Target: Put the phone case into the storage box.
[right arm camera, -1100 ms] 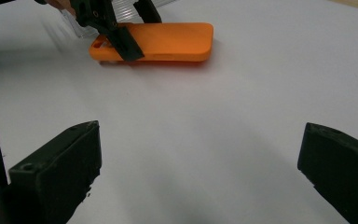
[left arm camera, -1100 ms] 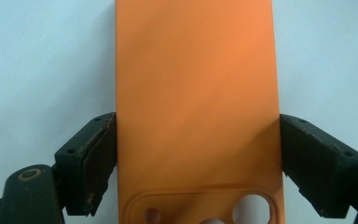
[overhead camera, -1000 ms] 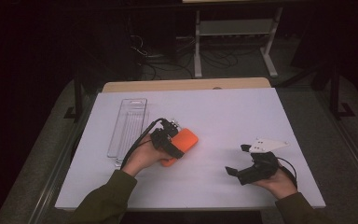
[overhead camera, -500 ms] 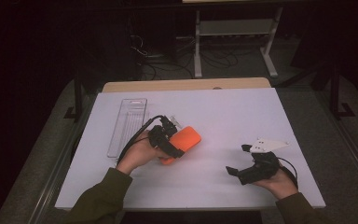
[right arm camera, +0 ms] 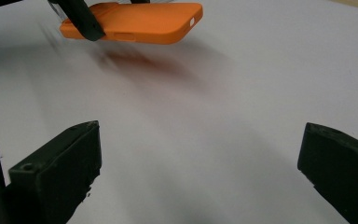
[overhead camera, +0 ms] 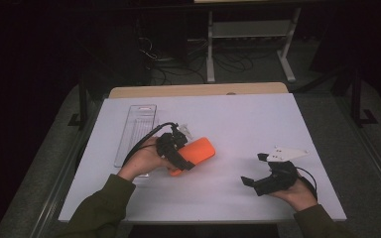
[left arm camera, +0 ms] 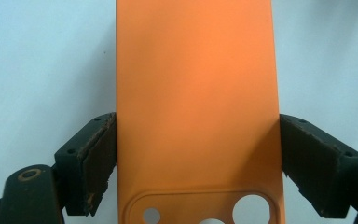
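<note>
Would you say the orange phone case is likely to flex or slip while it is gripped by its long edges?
The orange phone case is probably light, since the left tongs hold it off the table by one end. It looks like a thin open shell, so a hard squeeze may bow it. Its smooth matte sides could slip a little.

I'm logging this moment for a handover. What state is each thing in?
orange phone case: gripped by its long edges, lifted off the table, camera cutout near the jaws.
left gripper: shut on the case.
right gripper: open, holding nothing.
clear plastic tray: lying flat on the table.
</note>
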`<state>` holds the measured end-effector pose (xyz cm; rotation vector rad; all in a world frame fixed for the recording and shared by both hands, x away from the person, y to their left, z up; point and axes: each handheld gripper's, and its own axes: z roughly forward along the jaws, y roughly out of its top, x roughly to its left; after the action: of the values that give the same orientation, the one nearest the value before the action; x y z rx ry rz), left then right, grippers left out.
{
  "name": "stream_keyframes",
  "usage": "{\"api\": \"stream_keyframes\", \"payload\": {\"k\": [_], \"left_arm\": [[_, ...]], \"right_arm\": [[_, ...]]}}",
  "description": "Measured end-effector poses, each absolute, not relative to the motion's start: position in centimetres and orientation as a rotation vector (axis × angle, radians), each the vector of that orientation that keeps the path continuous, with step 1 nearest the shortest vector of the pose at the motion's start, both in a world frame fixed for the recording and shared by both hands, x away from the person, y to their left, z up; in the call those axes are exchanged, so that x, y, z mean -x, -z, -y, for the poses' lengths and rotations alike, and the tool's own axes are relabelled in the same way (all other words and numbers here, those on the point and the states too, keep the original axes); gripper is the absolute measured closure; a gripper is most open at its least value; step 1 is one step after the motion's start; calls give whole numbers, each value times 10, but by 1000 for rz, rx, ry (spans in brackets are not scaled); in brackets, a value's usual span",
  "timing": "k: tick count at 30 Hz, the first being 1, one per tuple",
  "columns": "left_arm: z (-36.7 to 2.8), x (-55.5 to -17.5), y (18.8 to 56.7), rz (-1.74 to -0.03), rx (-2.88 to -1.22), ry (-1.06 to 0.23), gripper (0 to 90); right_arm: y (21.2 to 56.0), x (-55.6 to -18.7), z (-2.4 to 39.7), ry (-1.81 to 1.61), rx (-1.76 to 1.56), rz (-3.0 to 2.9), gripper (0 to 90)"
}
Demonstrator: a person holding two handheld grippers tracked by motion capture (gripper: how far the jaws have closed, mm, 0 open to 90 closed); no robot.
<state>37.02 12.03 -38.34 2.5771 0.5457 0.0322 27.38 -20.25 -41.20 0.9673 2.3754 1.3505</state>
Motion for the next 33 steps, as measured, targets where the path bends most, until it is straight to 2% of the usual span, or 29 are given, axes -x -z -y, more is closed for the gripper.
{"api": "stream_keyframes", "payload": {"k": [14,33], "left_arm": [[-119,-374,375,-435,-2581,17,155],[-115,-373,373,-450,-2598,14,155]], "right_arm": [[413,-274,203,-1353,-971,-2371,0],[411,-276,197,-1359,-984,-2358,0]]}}
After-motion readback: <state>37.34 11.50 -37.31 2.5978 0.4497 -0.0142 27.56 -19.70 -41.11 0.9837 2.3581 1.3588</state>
